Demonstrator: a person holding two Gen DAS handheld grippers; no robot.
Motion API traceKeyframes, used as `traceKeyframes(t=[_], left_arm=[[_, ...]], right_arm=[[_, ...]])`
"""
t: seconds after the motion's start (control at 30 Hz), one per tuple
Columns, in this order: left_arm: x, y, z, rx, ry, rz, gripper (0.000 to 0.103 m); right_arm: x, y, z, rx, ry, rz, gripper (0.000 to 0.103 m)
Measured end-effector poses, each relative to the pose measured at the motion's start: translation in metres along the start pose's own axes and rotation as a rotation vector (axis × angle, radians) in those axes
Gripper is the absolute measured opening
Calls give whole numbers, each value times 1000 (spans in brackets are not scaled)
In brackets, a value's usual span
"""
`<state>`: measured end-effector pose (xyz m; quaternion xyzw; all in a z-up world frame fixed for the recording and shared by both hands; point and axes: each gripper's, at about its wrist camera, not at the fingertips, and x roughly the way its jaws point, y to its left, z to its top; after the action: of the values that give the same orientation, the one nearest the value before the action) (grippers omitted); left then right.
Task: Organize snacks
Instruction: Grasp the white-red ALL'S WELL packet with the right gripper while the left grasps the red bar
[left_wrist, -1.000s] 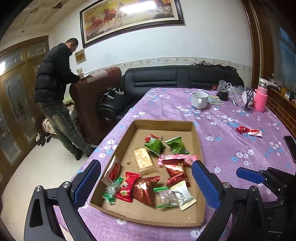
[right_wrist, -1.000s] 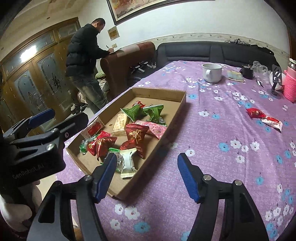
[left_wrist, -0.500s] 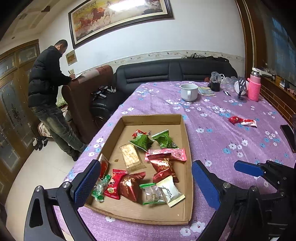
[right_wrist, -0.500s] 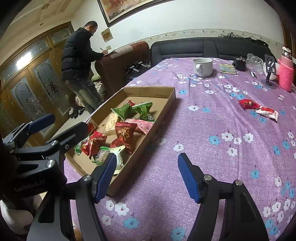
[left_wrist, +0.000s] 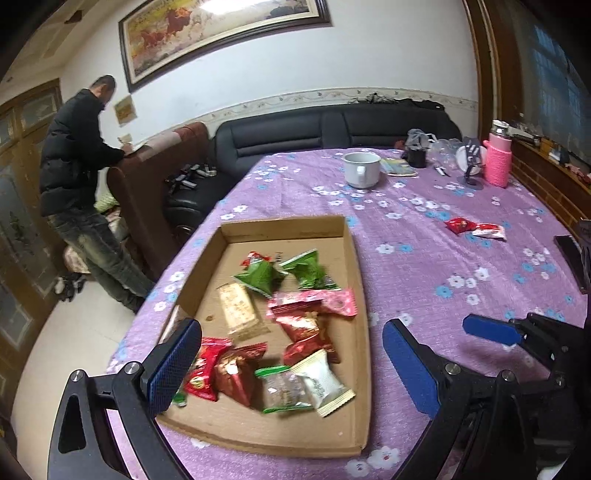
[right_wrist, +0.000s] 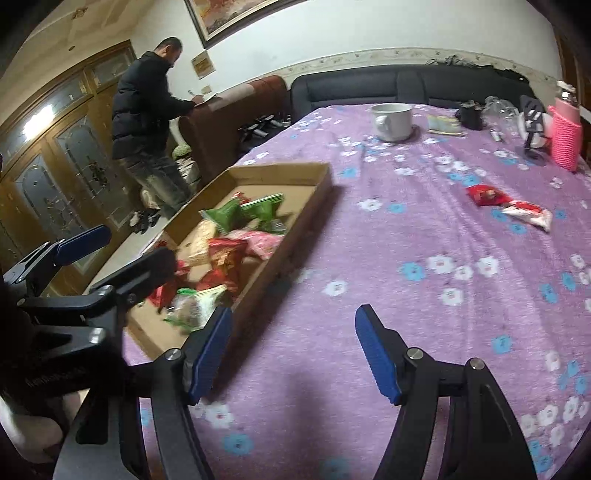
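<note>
Currently, a shallow cardboard tray (left_wrist: 352, 258) is seen lying flat on the tabletop (left_wrist: 424, 258), which is covered by a purple flowered cloth. Wrapped snacks are held inside it: two green packets (left_wrist: 282, 275) toward the far end, a beige bar (left_wrist: 240, 310) and a pink packet (left_wrist: 332, 301) at mid-tray, several red packets (left_wrist: 306, 332) and a white packet (left_wrist: 323, 382) at the near end. Two more snacks, a red packet (right_wrist: 484, 195) and a red-and-white packet (right_wrist: 528, 215), are found loose on the cloth, well apart from the tray. The left gripper (left_wrist: 291, 365) is held over the tray's near end, fingers spread, nothing between them. The right gripper (right_wrist: 295, 350) is held over bare cloth just beside the tray, fingers likewise apart and empty. A white mug (left_wrist: 362, 169) stands farther back.
</note>
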<state>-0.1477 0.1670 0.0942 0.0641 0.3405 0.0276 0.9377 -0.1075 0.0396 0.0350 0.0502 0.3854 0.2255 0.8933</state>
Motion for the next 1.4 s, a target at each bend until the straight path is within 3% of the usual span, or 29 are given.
traceKeyframes(t=[0.1,0.27,0.4,0.53,0.67,0.83,0.9,0.93,0.97,1.2,1.33,1.4], left_arm=[[3,1,6,-19,12,-85,100],[18,-2,9,-71,62,-244,100],[31,-13,7,-97,91,-321,100],[40,-26,9,-94,122,-392,100],[43,-37,16,-71,129,-434,100],[51,-45,30,-35,141,-469,100],[56,-49,38,-19,143,-483,100],[59,-54,45,-9,142,-489,100],[62,-57,49,-2,141,-493,100],[95,-115,94,155,116,-537,100],[131,-151,110,191,168,-568,95],[152,-170,114,211,181,-533,95]], right_arm=[[-14,-32,6,21,-24,-71,68],[-33,-130,19,148,-32,-272,68],[-36,-189,33,236,-50,-343,68],[-19,-224,63,231,-82,-341,68],[17,-250,95,215,-23,-306,68],[50,-252,95,158,73,-263,68],[56,-244,90,108,85,-308,59],[57,-240,89,88,85,-339,39],[57,-238,89,79,83,-357,25],[30,-249,76,234,45,-315,24],[-1,-251,64,314,-13,-228,24],[-10,-253,59,339,-37,-198,24]])
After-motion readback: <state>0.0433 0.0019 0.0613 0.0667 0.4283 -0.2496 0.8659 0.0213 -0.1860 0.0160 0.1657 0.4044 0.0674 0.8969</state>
